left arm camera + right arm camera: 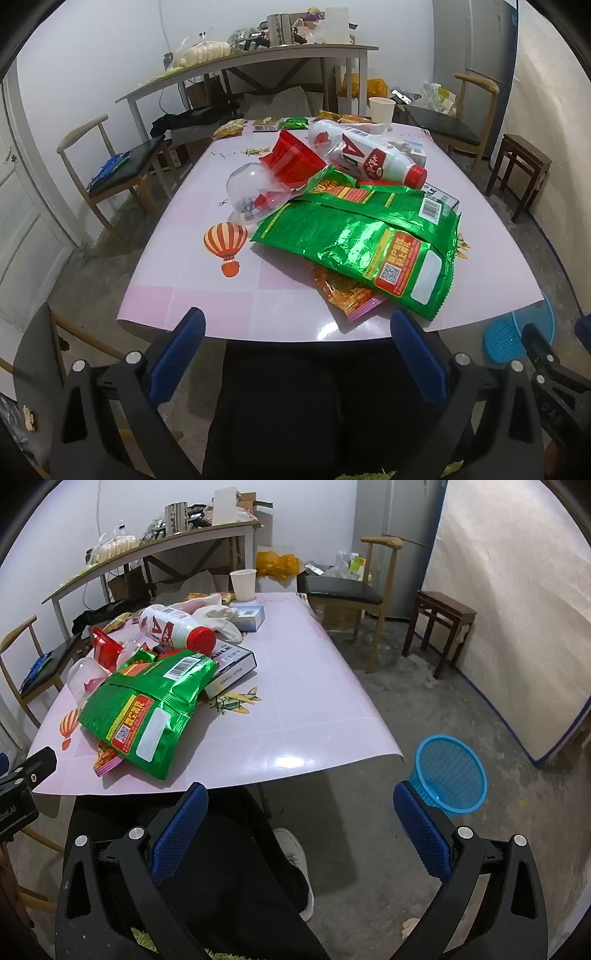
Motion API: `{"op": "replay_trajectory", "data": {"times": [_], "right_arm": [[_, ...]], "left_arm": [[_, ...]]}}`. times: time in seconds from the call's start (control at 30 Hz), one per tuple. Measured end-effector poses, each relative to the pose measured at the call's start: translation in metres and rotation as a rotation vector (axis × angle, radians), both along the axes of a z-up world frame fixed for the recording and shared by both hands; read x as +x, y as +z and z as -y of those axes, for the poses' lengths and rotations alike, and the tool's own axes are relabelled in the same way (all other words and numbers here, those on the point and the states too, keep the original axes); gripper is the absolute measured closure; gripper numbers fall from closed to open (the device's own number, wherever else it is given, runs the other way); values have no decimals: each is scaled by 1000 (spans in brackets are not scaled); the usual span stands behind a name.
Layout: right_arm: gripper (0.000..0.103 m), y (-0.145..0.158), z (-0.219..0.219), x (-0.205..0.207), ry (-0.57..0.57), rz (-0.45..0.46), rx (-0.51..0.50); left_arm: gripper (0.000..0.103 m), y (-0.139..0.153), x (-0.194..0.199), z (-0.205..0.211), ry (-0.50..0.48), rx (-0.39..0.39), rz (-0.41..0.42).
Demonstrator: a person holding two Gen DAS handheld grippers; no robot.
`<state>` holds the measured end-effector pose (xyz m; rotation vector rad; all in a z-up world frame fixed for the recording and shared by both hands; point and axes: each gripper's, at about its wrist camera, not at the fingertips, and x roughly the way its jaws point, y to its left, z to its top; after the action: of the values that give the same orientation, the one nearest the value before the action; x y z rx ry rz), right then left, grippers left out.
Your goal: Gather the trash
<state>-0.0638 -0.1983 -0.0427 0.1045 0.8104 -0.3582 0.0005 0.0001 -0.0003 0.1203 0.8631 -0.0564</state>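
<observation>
Trash is heaped on a pink table (177,273) (295,701): a big green snack bag (354,243) (147,716), a white bottle with a red cap (369,155) (177,627), a red wrapper (291,162), a clear plastic cup (251,192) (83,679) and an orange packet (343,295) under the green bag. A blue mesh bin (448,771) (517,332) stands on the floor right of the table. My left gripper (297,332) hangs open before the table's near edge, empty. My right gripper (299,805) is open too, between table and bin.
A paper cup (243,584), a white cloth (218,616) and small boxes (236,664) lie farther back on the table. Wooden chairs (110,166) (354,590) flank it, with a dark stool (439,627) at the right wall. A person's dark trousers (229,867) sit below my grippers.
</observation>
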Motion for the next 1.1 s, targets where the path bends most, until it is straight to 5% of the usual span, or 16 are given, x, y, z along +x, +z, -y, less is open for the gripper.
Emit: {"op": "replay_trajectory", "data": {"times": [1.1], "right_arm": [[6,3,-2,4,1,-4,-3]], "left_arm": [[5,-5,5,-8,16,2,-6]]}}
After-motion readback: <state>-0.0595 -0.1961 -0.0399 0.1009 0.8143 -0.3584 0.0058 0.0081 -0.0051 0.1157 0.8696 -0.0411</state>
